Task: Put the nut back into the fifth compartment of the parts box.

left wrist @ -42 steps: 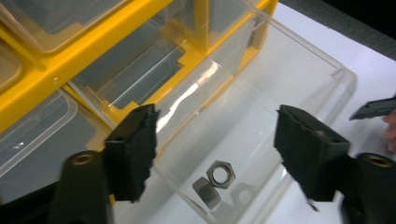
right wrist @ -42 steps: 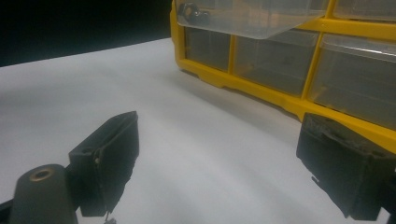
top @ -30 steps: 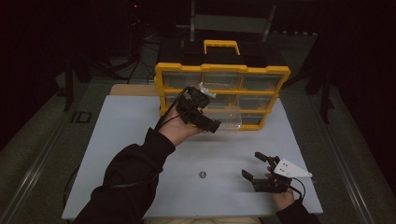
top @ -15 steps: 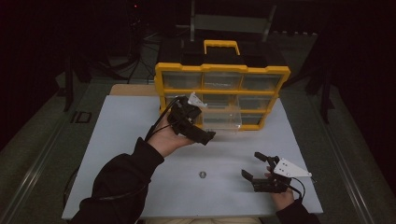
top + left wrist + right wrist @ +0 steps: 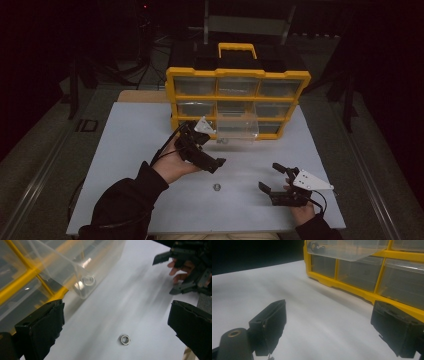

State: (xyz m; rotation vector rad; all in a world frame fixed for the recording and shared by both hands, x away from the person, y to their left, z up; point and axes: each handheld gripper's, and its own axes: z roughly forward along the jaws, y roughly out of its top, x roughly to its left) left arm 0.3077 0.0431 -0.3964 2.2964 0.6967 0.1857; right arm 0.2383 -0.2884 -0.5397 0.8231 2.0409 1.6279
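Left gripper (image 5: 212,155) pulled back from clear drawer (image 5: 237,127), lower than a second ago.
Jaws just opened, now wide and empty; nut (image 5: 125,339) loose on table (image 5: 125,145) between them. Right gripper (image 5: 275,178) unmoved, open, empty.

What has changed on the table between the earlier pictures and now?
The left gripper came away from the pulled-out clear drawer toward the nut on the white table, lower now, its empty jaws having just opened wider. The right gripper, the nut and the yellow organizer stayed in place.
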